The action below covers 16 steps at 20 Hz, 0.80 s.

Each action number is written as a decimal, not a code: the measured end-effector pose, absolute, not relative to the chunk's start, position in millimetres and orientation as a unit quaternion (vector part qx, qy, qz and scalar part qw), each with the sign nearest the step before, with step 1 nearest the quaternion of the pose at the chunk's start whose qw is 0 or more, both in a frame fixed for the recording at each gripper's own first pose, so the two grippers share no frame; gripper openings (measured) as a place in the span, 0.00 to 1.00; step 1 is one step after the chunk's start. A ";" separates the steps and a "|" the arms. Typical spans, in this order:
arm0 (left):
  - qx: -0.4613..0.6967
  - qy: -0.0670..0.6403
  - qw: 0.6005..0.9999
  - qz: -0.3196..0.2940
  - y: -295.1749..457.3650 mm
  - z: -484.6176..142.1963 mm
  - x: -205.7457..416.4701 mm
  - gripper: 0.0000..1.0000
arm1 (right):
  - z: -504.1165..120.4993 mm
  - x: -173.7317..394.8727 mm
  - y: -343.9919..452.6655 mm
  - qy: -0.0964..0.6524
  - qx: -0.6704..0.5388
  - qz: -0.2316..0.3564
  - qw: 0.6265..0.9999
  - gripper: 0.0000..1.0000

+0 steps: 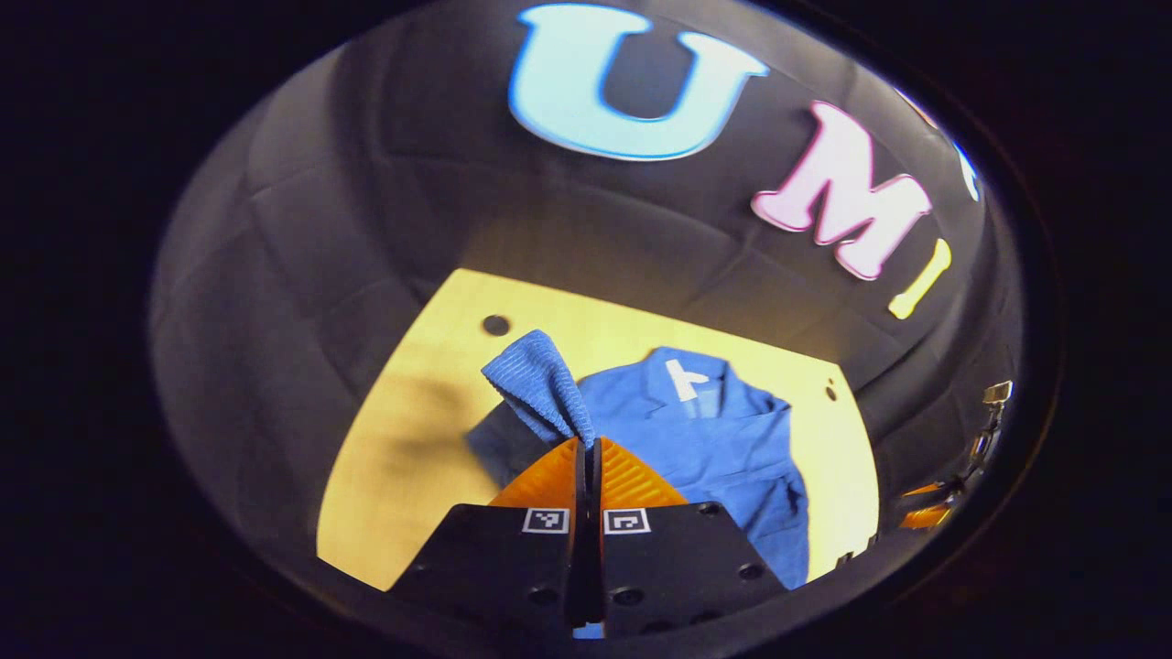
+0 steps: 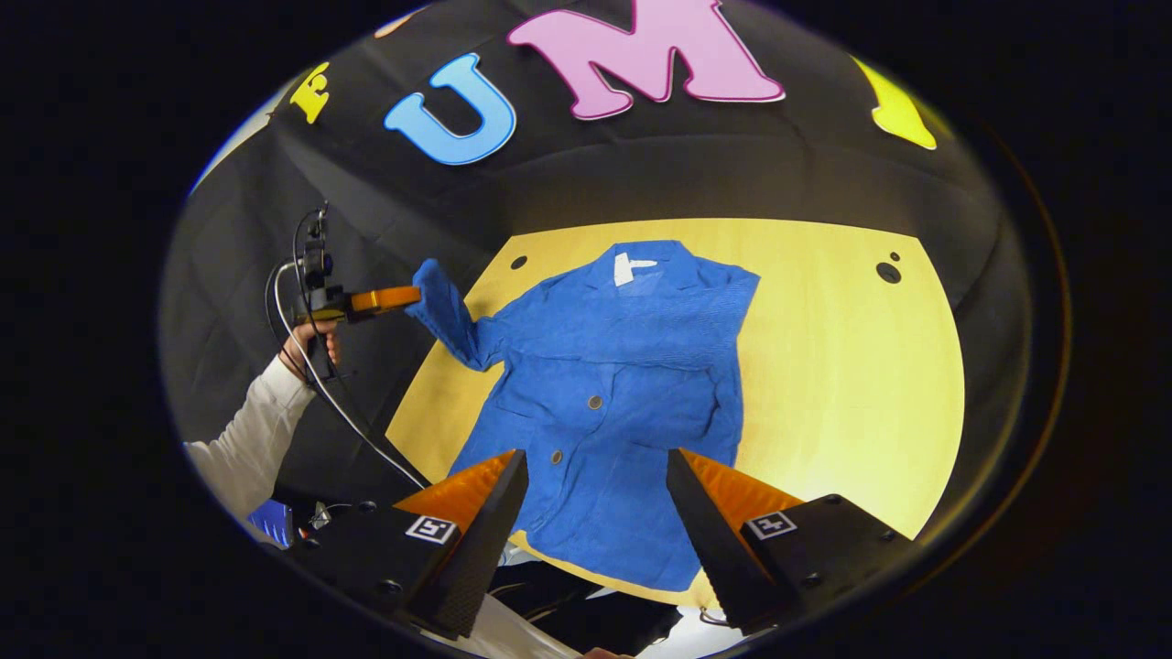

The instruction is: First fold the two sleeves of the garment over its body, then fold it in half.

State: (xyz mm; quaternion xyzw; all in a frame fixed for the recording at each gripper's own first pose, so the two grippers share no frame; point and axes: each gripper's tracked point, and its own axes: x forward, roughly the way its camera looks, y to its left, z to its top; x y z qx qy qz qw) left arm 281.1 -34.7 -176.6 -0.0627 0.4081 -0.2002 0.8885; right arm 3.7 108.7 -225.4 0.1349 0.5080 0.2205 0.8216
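Note:
A blue jacket lies flat, front up, on the yellow table. In the right gripper view its left sleeve is lifted off the table, pinched at the cuff by my left gripper, which a hand holds out beyond the table's left edge. The other sleeve seems to lie folded along the body's right side. In the left gripper view my left gripper is shut on the sleeve cuff, above the jacket. My right gripper hangs open above the jacket's lower half, gripping nothing.
The table has small round holes near its far corners. Bare tabletop lies right of the jacket in the right gripper view. A person's white sleeve and a cable are at the left.

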 end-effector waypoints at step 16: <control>0.054 0.535 0.785 -0.307 -333.6 -311.8 294.0 0.01 | -288.3 -7.4 8.2 0.532 0.172 0.184 0.809 0.98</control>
